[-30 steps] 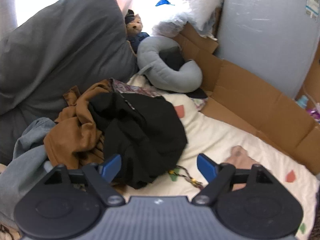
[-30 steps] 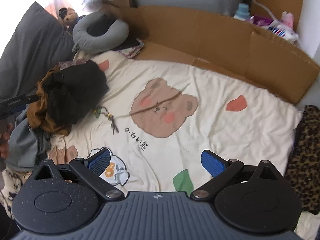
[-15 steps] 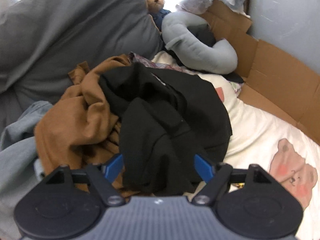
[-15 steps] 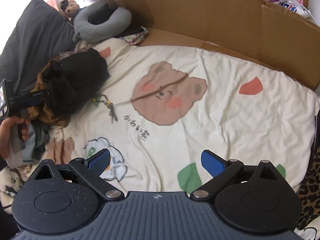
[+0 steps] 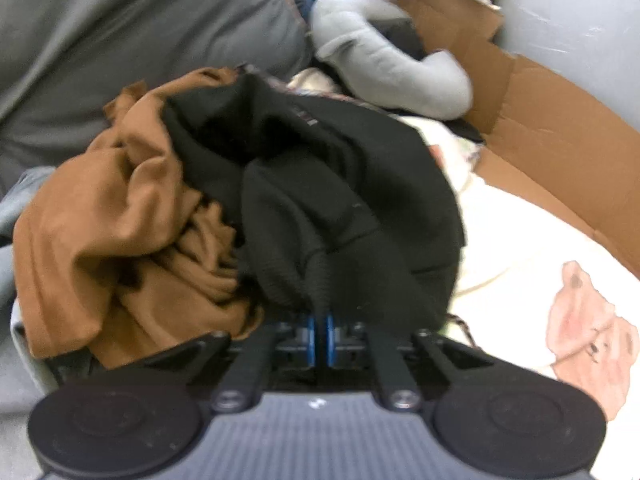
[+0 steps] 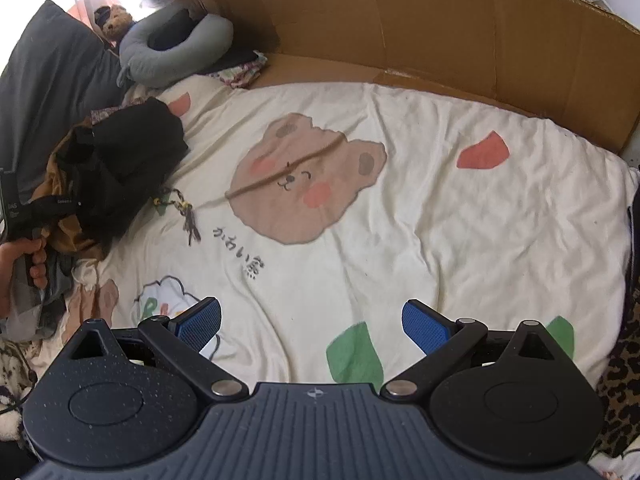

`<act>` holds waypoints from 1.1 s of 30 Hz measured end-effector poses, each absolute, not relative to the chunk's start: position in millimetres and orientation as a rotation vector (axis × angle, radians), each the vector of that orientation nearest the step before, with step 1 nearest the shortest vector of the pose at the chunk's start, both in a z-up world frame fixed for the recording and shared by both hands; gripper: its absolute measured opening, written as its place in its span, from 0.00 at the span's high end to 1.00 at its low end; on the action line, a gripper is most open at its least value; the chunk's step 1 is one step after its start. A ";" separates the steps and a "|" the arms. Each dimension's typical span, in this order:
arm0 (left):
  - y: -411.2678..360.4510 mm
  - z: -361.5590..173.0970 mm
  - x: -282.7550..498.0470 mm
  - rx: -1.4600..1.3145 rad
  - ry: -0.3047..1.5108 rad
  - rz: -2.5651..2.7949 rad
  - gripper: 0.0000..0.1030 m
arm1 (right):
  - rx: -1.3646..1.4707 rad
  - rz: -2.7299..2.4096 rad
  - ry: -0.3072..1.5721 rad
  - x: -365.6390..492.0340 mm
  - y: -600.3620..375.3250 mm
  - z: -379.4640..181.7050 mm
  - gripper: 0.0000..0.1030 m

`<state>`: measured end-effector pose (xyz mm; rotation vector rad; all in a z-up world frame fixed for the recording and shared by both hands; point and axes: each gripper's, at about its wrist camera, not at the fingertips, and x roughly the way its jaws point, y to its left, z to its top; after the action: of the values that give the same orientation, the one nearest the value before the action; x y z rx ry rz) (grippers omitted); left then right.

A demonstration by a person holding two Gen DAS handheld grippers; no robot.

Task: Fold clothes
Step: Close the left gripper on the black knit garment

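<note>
Since a second ago the left gripper (image 5: 319, 334) has dropped onto the clothes heap and its blue pads, then spread wide, now stand pinched together on a ribbed fold of the black garment (image 5: 344, 200); cloth bunches right at the pad tips, so I read this as a grip taken. The right gripper (image 6: 310, 322) has sunk closer to the bedspread (image 6: 460, 232), jaws wide apart as before, nothing between them. Judged from that: the first garment is seized and not yet lifted, and the bare middle of the spread looks like the folding ground. Left to right in the left wrist view: a grey cloth edge at the frame's side, partly under the heap; a tan-brown garment (image 5: 104, 216), thin and soft, crumpled in many small creases; the black garment draped over it, heavier, with a ribbed knit band near the pads, lying in thick rounded folds. Behind them sit a dark grey pillow (image 5: 132, 28), smooth and slumped, and a grey U-shaped neck cushion (image 5: 384, 68), plump, with a small teddy bear just beside it. Right of that comes a brown cardboard sheet (image 5: 552, 120), stiff, creased at its flaps, standing along the bed's far edge. In the right wrist view a person's hand (image 6: 24, 256) holds the left tool at the heap; a thin braided cord (image 6: 188, 216) with tassel ends lies loose on the cream spread, which is lightly rumpled and printed with a bear face, leaves and script. Leopard-print fabric shows at the far right edge.
</note>
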<state>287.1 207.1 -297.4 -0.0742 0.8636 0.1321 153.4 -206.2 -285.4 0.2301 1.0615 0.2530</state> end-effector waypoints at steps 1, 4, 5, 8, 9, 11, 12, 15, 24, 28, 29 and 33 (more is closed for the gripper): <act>203.3 -294.2 285.6 -0.065 0.861 0.122 0.95 | 0.236 0.262 1.054 153.7 -206.6 -285.8 0.03; 190.6 -287.7 281.7 -0.049 0.874 0.111 0.95 | 0.294 0.265 1.064 153.3 -213.5 -288.1 0.03; 185.8 -286.3 279.8 -0.045 0.876 0.102 0.96 | 0.313 0.265 1.065 152.6 -216.0 -288.3 0.03; 172.0 -280.2 273.9 -0.042 0.877 0.074 0.96 | 0.287 0.265 1.050 148.6 -218.5 -286.1 0.03; 167.6 -277.9 272.0 -0.042 0.876 0.065 0.96 | 0.278 0.265 1.045 147.2 -219.3 -285.3 0.03; 158.8 -270.9 267.1 -0.047 0.867 0.044 0.96 | 0.289 0.266 1.043 146.4 -223.5 -286.1 0.03; 155.9 -266.9 264.6 -0.058 0.857 0.036 0.97 | 0.290 0.264 1.040 145.8 -225.1 -286.8 0.03; 143.8 -250.4 254.7 -0.072 0.825 0.009 0.97 | 0.291 0.262 1.029 142.9 -229.0 -290.2 0.03; 113.7 -207.8 230.2 -0.093 0.807 -0.042 0.97 | 0.308 0.283 1.026 138.4 -230.2 -300.4 0.03; 109.0 -191.0 219.2 -0.087 0.804 -0.081 0.97 | 0.301 0.299 1.004 137.5 -226.8 -295.3 0.03; 107.7 -187.9 216.1 -0.086 0.806 -0.091 0.97 | 0.304 0.301 1.001 137.5 -226.1 -294.5 0.03; 102.0 -176.9 203.6 -0.082 0.817 -0.133 0.97 | 0.308 0.315 0.987 136.3 -222.7 -290.9 0.03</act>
<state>203.6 102.0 -176.9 -0.0822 0.8167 -0.1327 136.2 -222.7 -290.9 0.3081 0.9868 0.3151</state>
